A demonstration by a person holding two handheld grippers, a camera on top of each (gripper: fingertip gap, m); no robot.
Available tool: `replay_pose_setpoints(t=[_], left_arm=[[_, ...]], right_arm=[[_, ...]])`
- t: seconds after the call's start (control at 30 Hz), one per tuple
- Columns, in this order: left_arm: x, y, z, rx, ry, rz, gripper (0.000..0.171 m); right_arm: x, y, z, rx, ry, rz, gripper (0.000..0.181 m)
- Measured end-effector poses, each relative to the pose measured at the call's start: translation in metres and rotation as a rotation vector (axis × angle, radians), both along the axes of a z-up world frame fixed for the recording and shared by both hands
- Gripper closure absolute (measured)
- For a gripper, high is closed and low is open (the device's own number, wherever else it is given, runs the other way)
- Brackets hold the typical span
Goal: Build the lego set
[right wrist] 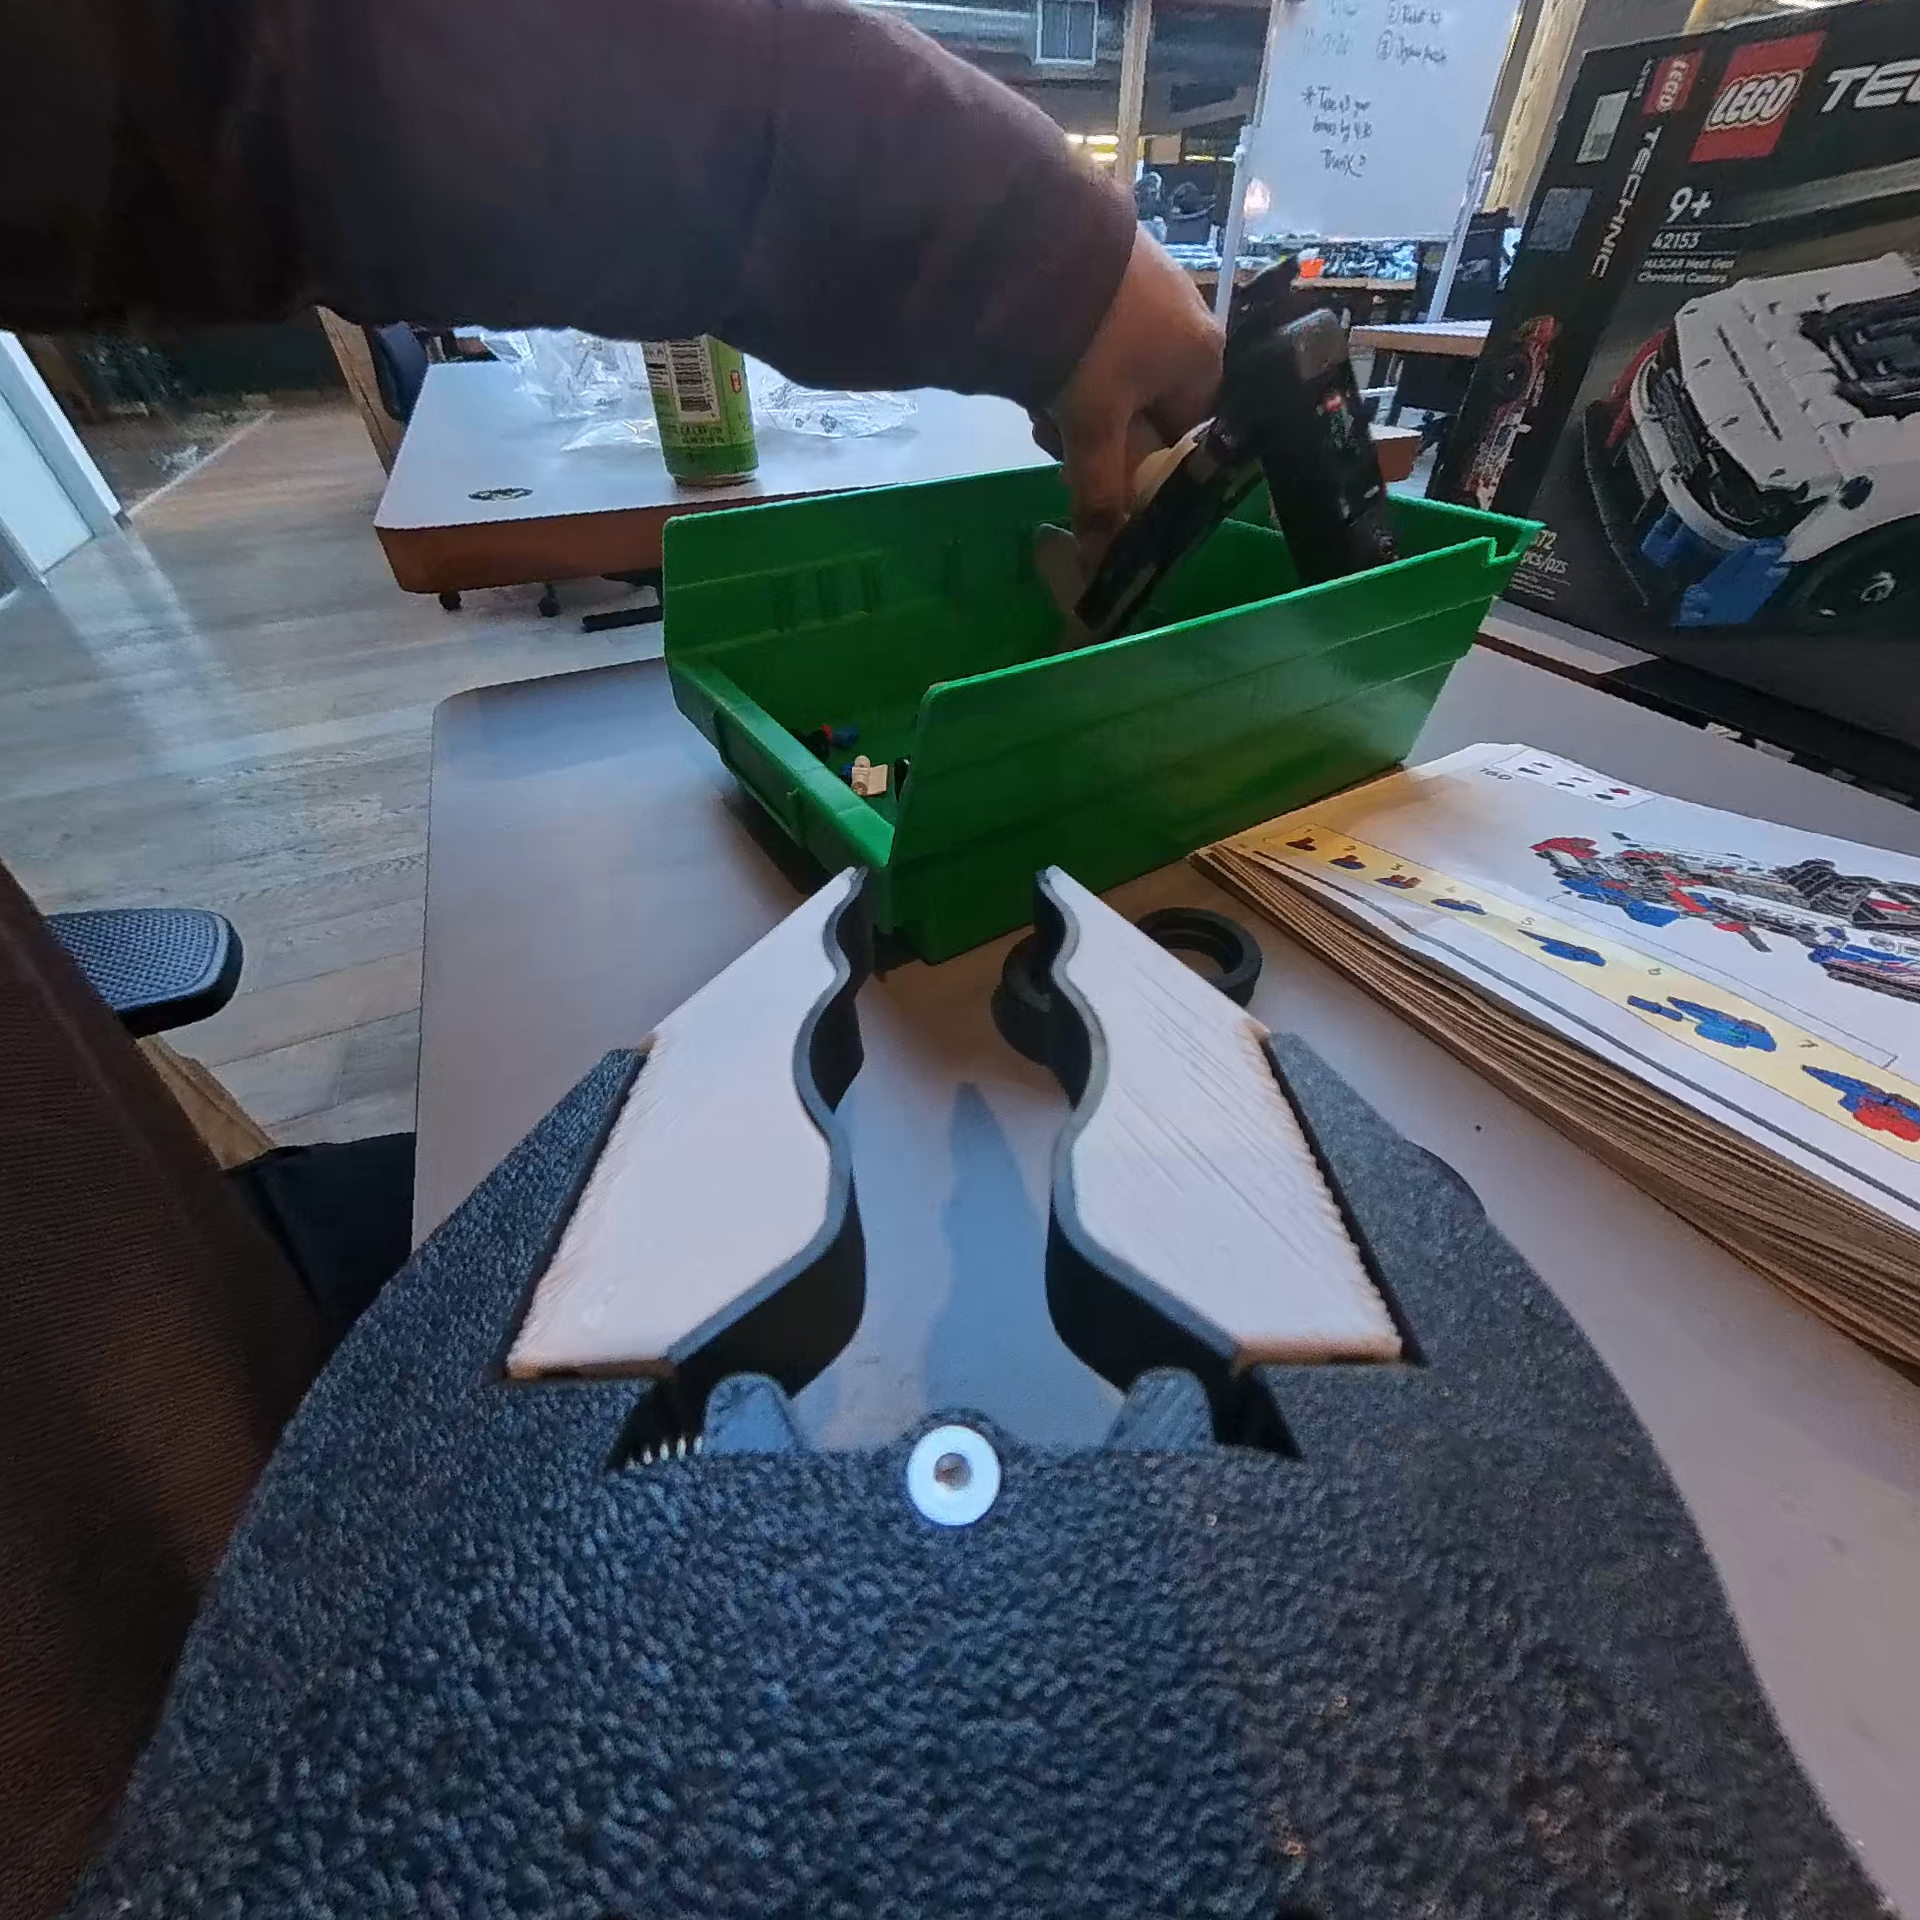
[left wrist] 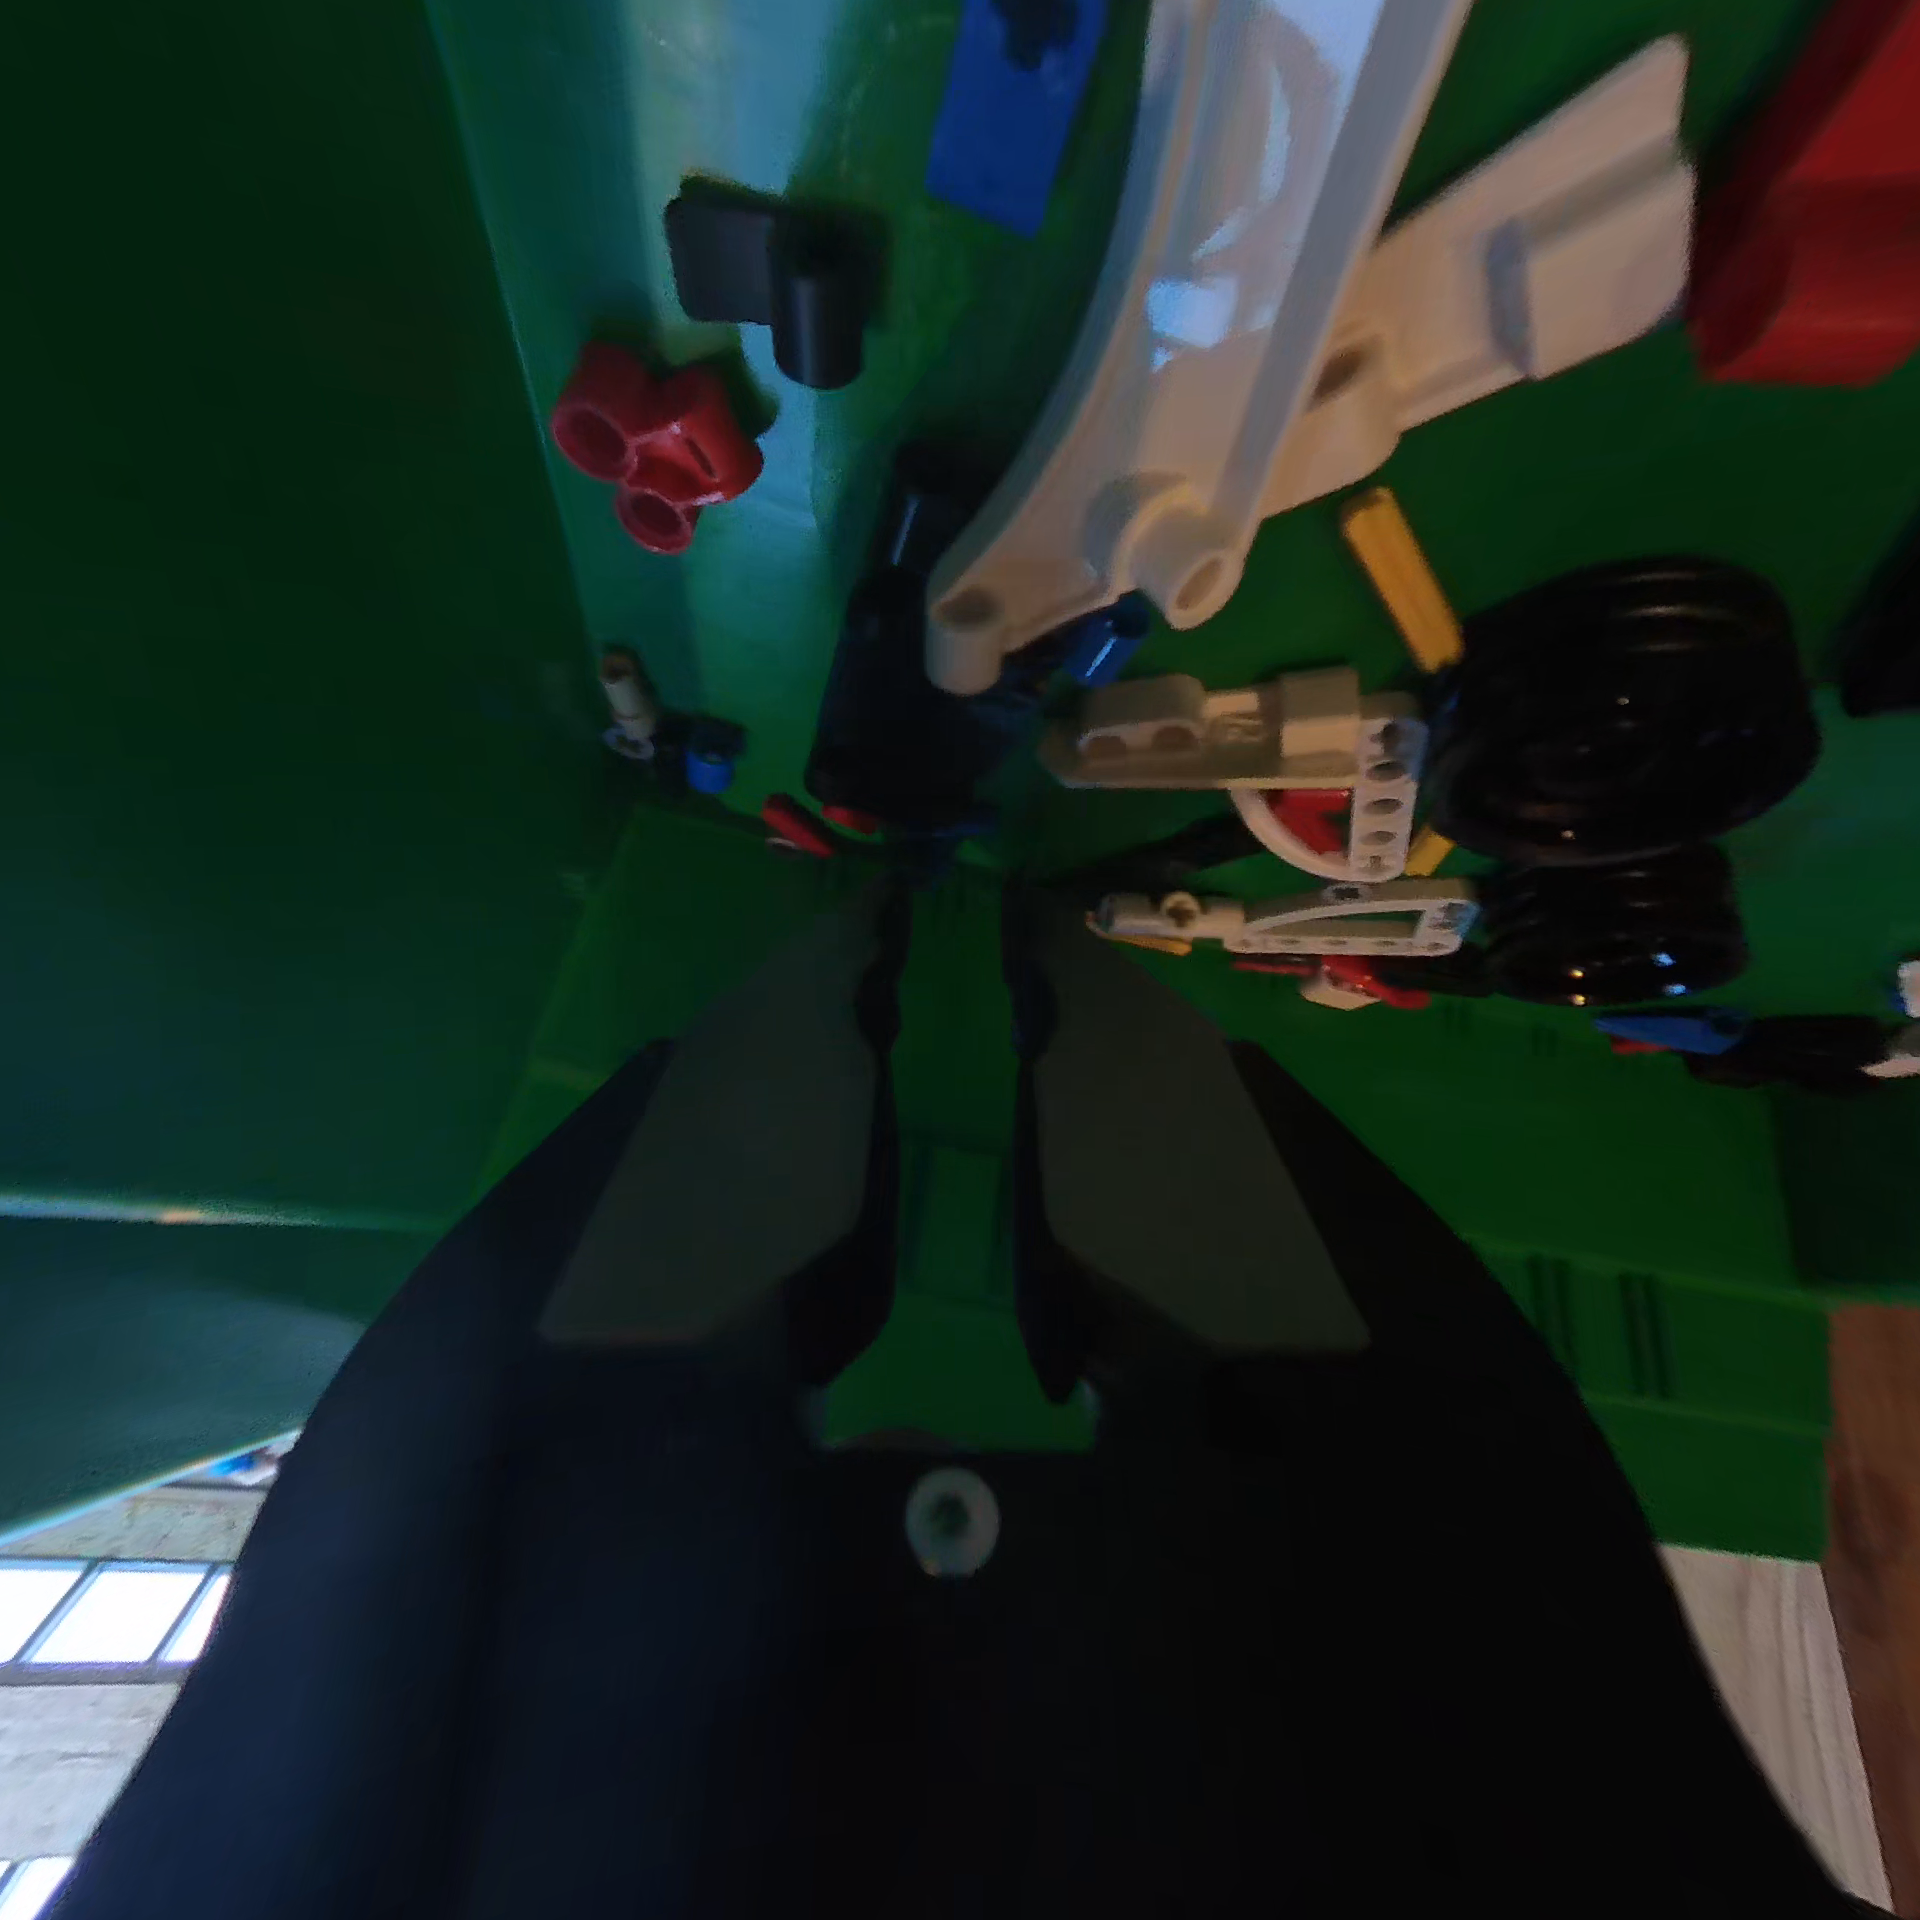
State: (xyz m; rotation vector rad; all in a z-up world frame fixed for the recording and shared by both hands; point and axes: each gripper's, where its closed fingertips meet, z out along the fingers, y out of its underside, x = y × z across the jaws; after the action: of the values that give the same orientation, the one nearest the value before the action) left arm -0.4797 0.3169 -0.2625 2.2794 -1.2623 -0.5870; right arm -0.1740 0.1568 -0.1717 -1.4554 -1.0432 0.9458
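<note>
In the left wrist view my left gripper (left wrist: 951, 894) is down inside the green bin (left wrist: 312, 831), its jaws a little apart with nothing between them. Just beyond its tips lie a black-and-blue part (left wrist: 894, 727) and small red pins (left wrist: 800, 826). A long white curved panel (left wrist: 1174, 364), a grey-and-white subassembly (left wrist: 1247, 727) and two black wheels (left wrist: 1621, 717) lie to the right. In the right wrist view my right gripper (right wrist: 951, 883) is open and empty over the table, in front of the green bin (right wrist: 1143, 727). Two black tyres (right wrist: 1195, 951) lie by its right fingertip.
A red connector (left wrist: 644, 447), a black part (left wrist: 779, 281), a blue plate (left wrist: 997, 135) and a yellow axle (left wrist: 1397, 582) lie in the bin. An instruction booklet (right wrist: 1610, 935) lies at the right, the set's box (right wrist: 1714, 312) behind it. A green can (right wrist: 707, 416) stands on the far table. A person's arm (right wrist: 727, 177) reaches into the bin with the left gripper (right wrist: 1288, 457). Across from one pair of fingers to the other is roughly 35 cm. My left gripper is the nearer one to the grey-and-white subassembly (left wrist: 1247, 727): about 6 cm, against 30 cm.
</note>
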Motion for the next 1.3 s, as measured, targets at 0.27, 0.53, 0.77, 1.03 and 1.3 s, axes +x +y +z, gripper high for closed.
replay_pose_setpoints(t=[0.27, 0.53, 0.77, 1.03, 1.3], left_arm=[[0.002, 0.001, 0.000, 0.020, -0.021, -0.020, 0.164], [0.007, 0.005, -0.001, 0.047, -0.060, 0.004, 0.167], [0.011, 0.005, 0.003, 0.085, -0.077, -0.011, 0.168], [0.030, 0.006, 0.058, 0.355, -0.126, -0.090, 0.171], [0.047, -0.019, 0.079, 0.503, -0.394, -0.048, 0.171]], right_arm=[[0.000, 0.000, 0.000, -0.007, 0.006, 0.006, 0.152], [0.000, -0.002, 0.000, 0.006, -0.002, 0.009, 0.153], [-0.001, -0.003, -0.001, 0.013, -0.009, 0.015, 0.155], [-0.001, -0.004, 0.000, 0.024, -0.010, 0.011, 0.155], [0.000, -0.007, -0.001, 0.038, -0.019, 0.011, 0.155]])
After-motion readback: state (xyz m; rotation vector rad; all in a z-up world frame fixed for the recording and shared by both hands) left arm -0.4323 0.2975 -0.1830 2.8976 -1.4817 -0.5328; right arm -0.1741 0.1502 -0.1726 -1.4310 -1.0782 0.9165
